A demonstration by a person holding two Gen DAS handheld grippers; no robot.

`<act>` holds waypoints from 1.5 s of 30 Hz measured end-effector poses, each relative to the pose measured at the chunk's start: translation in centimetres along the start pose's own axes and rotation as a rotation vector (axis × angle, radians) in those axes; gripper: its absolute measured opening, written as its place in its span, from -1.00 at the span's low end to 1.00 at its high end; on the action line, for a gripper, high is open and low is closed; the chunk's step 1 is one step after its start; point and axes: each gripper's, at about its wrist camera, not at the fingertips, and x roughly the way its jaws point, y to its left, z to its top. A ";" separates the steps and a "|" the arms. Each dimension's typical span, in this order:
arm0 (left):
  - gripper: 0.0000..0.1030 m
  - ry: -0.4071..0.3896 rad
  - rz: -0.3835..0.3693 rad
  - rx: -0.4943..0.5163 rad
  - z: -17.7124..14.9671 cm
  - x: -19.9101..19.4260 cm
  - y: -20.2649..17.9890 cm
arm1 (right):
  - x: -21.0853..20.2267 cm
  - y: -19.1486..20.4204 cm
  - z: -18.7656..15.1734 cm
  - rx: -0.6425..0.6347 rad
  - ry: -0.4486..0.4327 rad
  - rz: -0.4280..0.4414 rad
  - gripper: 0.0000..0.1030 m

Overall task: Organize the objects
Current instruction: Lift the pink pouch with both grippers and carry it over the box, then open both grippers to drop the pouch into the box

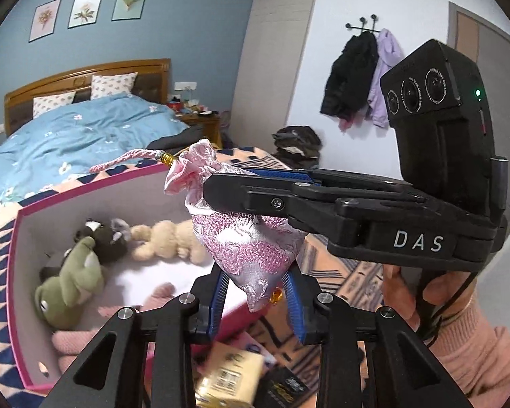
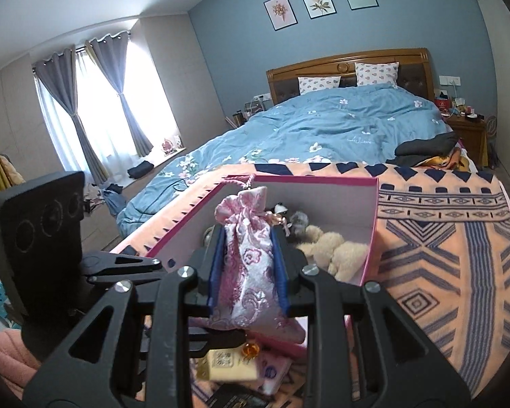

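Risk lay in both clamped hand-held grippers, left (image 1: 256, 292) and right (image 2: 247, 244), tearing the shared silk pouch (image 1: 244, 244) above the pink box (image 1: 27, 214).

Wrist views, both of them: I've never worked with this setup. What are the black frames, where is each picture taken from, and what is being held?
There is no robot. A person's hand carries a hand-held black clamp tool, one per hand, each with a camera looking along its blue-padded fingers. One picture is from the left gripper, the other from the right gripper. Both are shut on the same pink pouch, held above a pink-rimmed box of plush toys. The box sits on a patterned blanket on the bed.
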 end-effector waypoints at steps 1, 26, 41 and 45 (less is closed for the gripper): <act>-0.39 0.005 0.011 -0.002 0.2 0.4 0.4 | 0.4 -0.2 0.2 -0.002 0.007 -0.001 -0.44; -0.37 0.184 0.216 -0.102 0.4 7.7 6.5 | 9.9 -3.7 0.8 -0.046 0.179 -0.200 -0.31; 0.05 0.070 0.220 -0.107 -1.1 2.8 5.2 | 5.1 -2.8 -1.4 0.040 0.120 -0.078 -0.14; 0.08 0.034 0.216 -0.092 -1.9 0.8 4.3 | 2.7 -2.1 -2.1 0.039 0.080 -0.060 -0.06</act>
